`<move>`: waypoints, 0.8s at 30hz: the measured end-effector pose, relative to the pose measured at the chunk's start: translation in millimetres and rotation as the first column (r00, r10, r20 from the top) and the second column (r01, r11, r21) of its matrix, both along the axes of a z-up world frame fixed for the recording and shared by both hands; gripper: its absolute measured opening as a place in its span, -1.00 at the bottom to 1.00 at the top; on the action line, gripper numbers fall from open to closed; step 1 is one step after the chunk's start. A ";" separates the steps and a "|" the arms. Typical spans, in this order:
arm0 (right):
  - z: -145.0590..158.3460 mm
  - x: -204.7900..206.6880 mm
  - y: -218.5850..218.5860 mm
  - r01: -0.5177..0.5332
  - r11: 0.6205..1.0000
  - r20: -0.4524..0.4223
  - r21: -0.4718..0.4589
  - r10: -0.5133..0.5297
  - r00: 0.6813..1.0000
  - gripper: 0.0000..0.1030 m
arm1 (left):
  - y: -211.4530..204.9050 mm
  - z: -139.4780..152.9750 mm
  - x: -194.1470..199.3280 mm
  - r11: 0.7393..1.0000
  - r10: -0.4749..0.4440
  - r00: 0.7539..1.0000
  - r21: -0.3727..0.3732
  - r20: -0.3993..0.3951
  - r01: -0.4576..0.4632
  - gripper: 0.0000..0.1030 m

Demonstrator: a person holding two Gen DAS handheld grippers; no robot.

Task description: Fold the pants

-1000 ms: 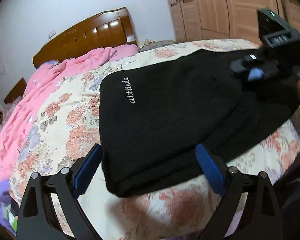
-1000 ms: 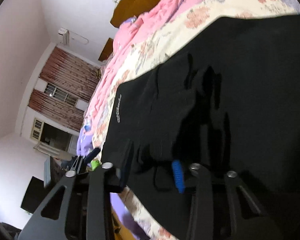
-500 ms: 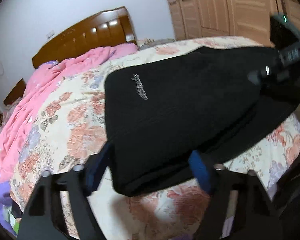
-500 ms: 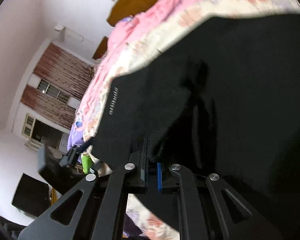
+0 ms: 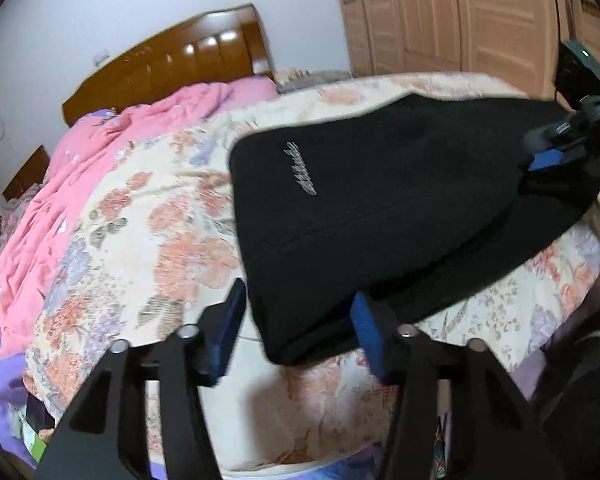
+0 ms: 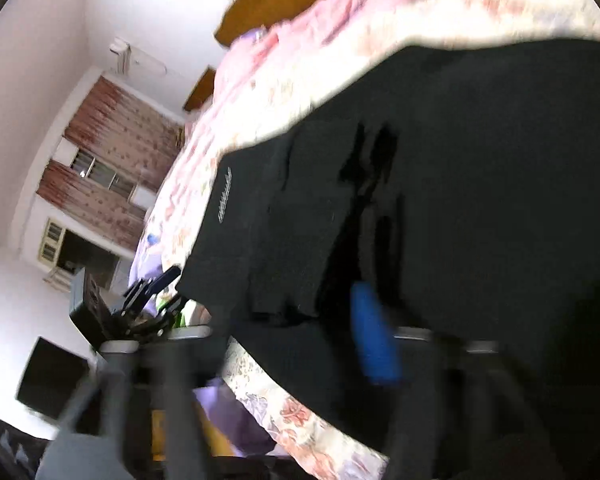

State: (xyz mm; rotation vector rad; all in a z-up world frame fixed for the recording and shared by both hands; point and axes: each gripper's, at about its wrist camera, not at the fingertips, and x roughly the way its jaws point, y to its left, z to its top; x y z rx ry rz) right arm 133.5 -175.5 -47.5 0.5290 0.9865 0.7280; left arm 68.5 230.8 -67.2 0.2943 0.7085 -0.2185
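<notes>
Black pants (image 5: 380,216) with a small white logo lie folded on the flowered bedspread (image 5: 148,240). My left gripper (image 5: 298,328) holds their near left corner: both blue pads press on the thick fold. In the right wrist view the left gripper (image 6: 152,300) shows small at the pants' far corner. My right gripper (image 6: 296,320) is at the pants' other near corner with its jaws opening wide. Black cloth lies between its fingers, and the blue pad (image 6: 374,336) no longer pinches it. From the left wrist view the right gripper (image 5: 548,148) sits at the pants' right edge.
A pink quilt (image 5: 100,152) is bunched along the bed's far side below a wooden headboard (image 5: 172,68). Wooden wardrobe doors (image 5: 480,20) stand beyond the bed at right. The bed's near edge (image 5: 300,456) drops off just under my left gripper.
My left gripper's jaws narrowed onto the pants' corner. My right gripper, shut on a pinch of black cloth half a second ago, has sprung wide and let it go.
</notes>
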 end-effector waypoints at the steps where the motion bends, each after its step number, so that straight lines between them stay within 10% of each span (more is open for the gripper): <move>1: 2.4 -0.2 -5.0 0.016 1.000 0.010 -0.002 -0.016 1.000 0.75 | 4.9 4.4 -1.5 1.000 0.018 1.000 -0.024 0.017 -0.017 0.28; 12: -16.0 43.0 59.1 -0.177 0.981 -0.102 -0.077 0.168 0.980 0.63 | -2.3 3.0 6.7 0.992 0.024 0.999 -0.124 0.028 -0.020 0.49; 17: -20.1 47.1 52.2 -0.100 0.995 -0.099 -0.017 0.098 0.990 -0.46 | -9.6 0.9 -5.0 0.998 -0.023 1.000 -0.063 0.014 0.023 0.49; 24: -11.0 37.4 63.3 -0.077 0.995 -0.025 -0.057 0.075 0.997 -0.61 | 6.9 5.3 -4.8 0.994 0.031 0.998 -0.102 0.055 -0.025 0.49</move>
